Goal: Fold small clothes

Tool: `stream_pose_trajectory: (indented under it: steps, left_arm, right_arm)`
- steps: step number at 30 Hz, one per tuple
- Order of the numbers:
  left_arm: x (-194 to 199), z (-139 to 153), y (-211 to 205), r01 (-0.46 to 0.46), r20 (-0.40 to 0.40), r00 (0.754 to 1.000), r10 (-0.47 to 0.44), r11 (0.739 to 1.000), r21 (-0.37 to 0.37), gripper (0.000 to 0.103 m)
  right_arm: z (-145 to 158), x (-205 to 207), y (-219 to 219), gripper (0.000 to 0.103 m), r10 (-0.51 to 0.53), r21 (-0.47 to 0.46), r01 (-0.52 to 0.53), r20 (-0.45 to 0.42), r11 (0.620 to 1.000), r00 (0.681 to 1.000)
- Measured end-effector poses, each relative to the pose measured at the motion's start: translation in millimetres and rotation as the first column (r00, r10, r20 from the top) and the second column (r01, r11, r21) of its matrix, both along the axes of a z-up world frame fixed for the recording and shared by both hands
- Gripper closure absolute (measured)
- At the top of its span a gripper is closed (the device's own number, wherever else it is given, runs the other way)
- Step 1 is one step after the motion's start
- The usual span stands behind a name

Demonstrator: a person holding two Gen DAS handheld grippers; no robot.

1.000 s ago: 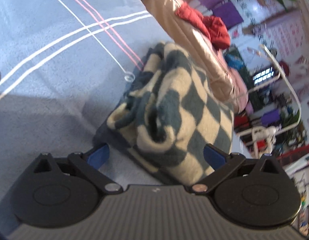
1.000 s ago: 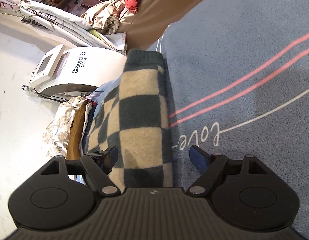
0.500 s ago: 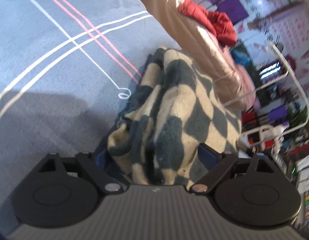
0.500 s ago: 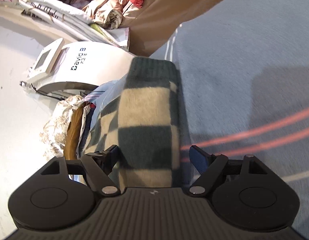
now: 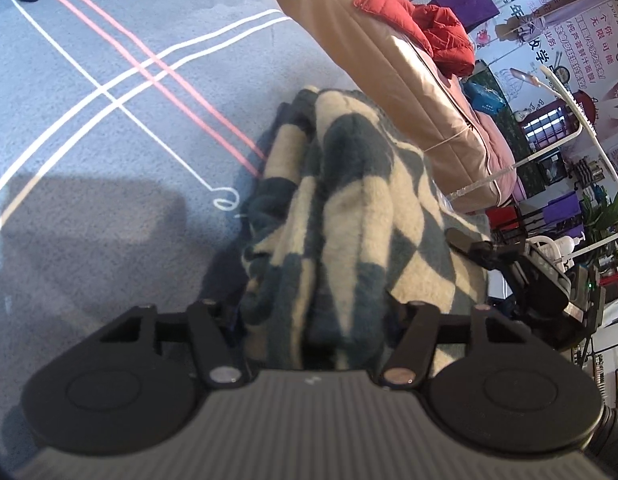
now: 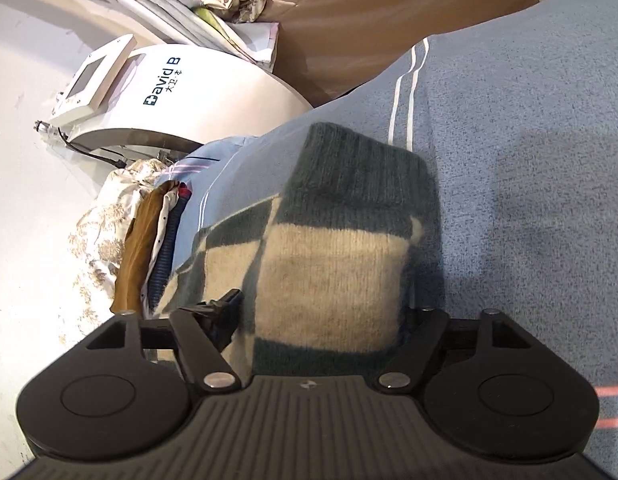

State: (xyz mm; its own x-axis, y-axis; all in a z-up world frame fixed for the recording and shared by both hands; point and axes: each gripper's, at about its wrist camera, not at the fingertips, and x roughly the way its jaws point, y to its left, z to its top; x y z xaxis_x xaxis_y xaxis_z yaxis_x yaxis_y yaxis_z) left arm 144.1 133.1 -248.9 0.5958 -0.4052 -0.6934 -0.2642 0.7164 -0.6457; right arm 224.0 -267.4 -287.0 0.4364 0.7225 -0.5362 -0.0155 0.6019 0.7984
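While your left claw was closing, one bunched checked sweater sat between its two fingers on the blue bed cover; the right claw touched its far edge. From the right wrist, your right claw pinched a folded cuffed part of that one sweater, beside one white machine.
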Motion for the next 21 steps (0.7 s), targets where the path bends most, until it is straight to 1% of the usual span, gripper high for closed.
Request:
stream_pose_trajectory:
  steps: [3,4,6,7,9,12,15,18,19,21]
  left_arm:
    - [-2.3,-2.9,1.7,-0.016,-0.004,1.0,0.016,0.999,-0.027,0.052]
    - [-1.8,-2.9,0.5,-0.015,-0.004,1.0,0.014,1.0,-0.027,0.054]
    - [-0.5,-2.2,-2.8,-0.01,-0.003,1.0,0.01,1.0,-0.017,0.057]
    - [-0.7,-1.5,-4.2,-0.012,-0.003,1.0,0.012,1.0,-0.015,0.059]
    - [0.2,0.9,-7.0,-0.017,-0.005,1.0,0.017,1.0,-0.011,0.062]
    - [1.4,7.1,-12.7,-0.012,-0.02,1.0,0.013,0.999,0.034,0.064]
    - [2.0,19.1,-19.7,0.014,-0.036,0.999,-0.009,0.993,0.117,0.066]
    - [5.3,32.1,-32.9,0.038,-0.041,0.999,-0.03,0.98,0.194,0.069]
    - [5.5,36.4,-36.7,0.04,-0.04,0.999,-0.033,0.977,0.21,0.07]
    - [5.0,44.9,-43.4,0.042,-0.03,0.999,-0.036,0.975,0.218,0.071]
  right_arm:
    - [-3.0,-0.5,-3.2,0.013,-0.016,0.004,0.016,-0.017,1.0,1.0]
    - [-3.9,-1.6,-5.0,0.015,-0.021,0.01,0.022,-0.022,1.0,1.0]
    - [-4.0,-1.8,-6.4,0.023,-0.031,0.017,0.032,-0.031,0.999,0.999]
    - [-4.0,-2.5,-7.1,0.025,-0.034,0.014,0.035,-0.034,0.999,0.999]
    - [0.0,-3.5,-4.1,0.034,-0.039,-0.005,0.039,-0.029,0.999,0.999]
    - [8.3,-7.7,0.4,0.04,-0.053,-0.04,0.052,-0.011,0.998,0.999]
    - [20.6,-12.0,6.9,0.044,-0.055,-0.093,0.056,0.015,0.994,0.998]
    - [34.9,-16.1,12.2,0.046,-0.048,-0.134,0.055,0.052,0.989,0.997]
    - [38.8,-17.7,12.2,0.046,-0.051,-0.134,0.058,0.059,0.989,0.997]
    - [46.8,-20.1,11.2,0.047,-0.055,-0.126,0.063,0.073,0.99,0.996]
